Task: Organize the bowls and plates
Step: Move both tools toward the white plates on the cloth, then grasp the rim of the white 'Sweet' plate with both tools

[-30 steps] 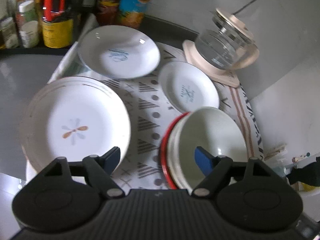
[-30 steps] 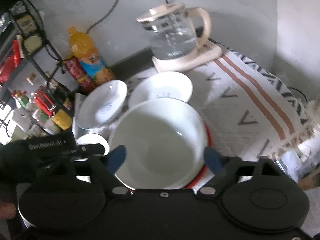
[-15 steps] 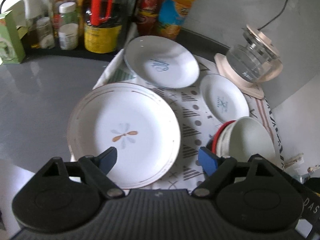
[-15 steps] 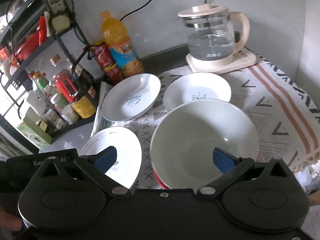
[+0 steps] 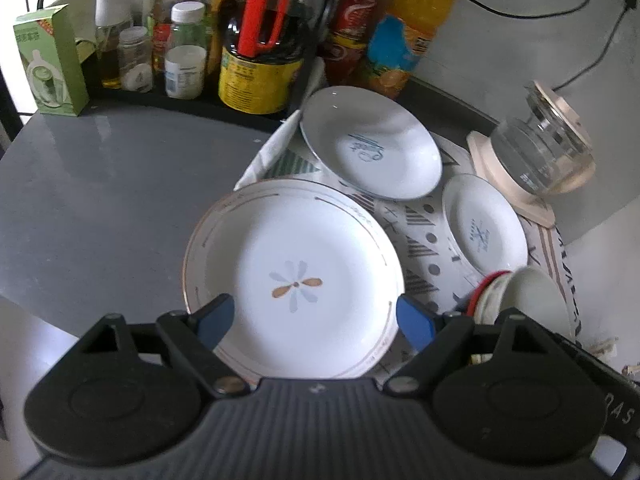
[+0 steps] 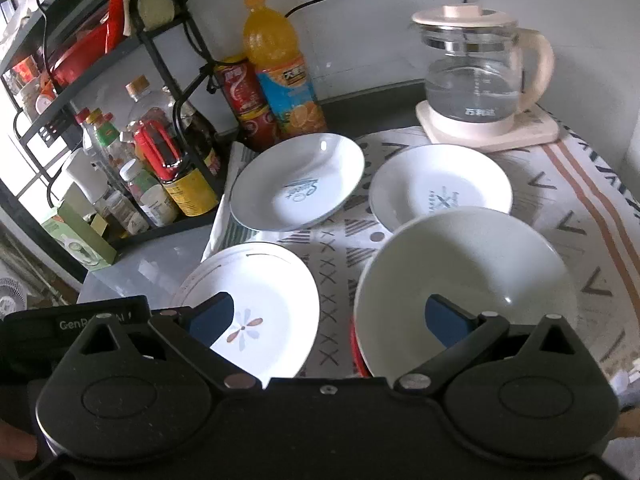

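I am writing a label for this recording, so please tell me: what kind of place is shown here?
Most likely a home kitchen counter. A rack of sauce and oil bottles stands by the wall, a glass kettle sits on its base, and plates and a bowl lie on a patterned cloth.

Flower plate (image 5: 294,280), two white dishes (image 5: 370,150), stacked bowls (image 6: 466,280)

Grey countertop (image 5: 100,184) carries a patterned cloth (image 6: 560,200).

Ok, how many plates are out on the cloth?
3: the flower plate nearest left, the script plate by the bottles, the small plate beside the kettle. Others may hide under the bowl.
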Demonstrator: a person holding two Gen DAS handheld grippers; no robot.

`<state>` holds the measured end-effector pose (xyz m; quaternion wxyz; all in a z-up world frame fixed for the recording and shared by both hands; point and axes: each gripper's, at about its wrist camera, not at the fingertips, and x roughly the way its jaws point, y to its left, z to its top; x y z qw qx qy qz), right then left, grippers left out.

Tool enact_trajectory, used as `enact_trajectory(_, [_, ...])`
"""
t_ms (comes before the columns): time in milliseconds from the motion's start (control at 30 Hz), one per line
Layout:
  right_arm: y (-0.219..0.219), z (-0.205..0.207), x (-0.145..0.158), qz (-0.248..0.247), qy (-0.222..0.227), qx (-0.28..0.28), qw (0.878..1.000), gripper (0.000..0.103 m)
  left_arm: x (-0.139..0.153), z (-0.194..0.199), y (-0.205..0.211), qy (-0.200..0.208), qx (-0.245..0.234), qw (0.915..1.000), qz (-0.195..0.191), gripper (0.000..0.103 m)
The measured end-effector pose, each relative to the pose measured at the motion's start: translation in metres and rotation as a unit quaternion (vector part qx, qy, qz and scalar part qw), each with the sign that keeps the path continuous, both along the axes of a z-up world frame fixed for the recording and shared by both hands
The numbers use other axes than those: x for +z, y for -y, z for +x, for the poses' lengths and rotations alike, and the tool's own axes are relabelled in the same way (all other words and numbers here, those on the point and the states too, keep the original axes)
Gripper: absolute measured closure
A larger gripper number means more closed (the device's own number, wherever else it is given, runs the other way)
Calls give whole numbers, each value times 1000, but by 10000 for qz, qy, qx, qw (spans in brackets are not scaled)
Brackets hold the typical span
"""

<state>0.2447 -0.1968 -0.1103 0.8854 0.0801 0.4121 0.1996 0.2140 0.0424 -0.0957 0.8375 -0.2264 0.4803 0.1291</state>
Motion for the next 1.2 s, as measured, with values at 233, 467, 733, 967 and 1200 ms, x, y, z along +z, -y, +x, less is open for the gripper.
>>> enact_trajectory(233, [-17,29,-2,-8,-20,273,9996,0,-3,18,-20,-17,375,9993,-76,16])
enact_trajectory(467, [-34,65,-8,-26,-105,463,9989,5,-4,43,-35,25,594,9982,-62,17])
enact_trajectory(733, [-42,111,-21,-94,-389,327,9987,17,-11,77,-45,72,654,9978,-36,19])
enact_trajectory(967, [-44,145,-38,207,-789,97,9966,22,-28,106,-52,27,703,9974,-140,22])
enact_trajectory(1200, [-50,168,-58,311,-1180,-32,9925,28,-49,131,-58,-15,630,9977,-268,33])
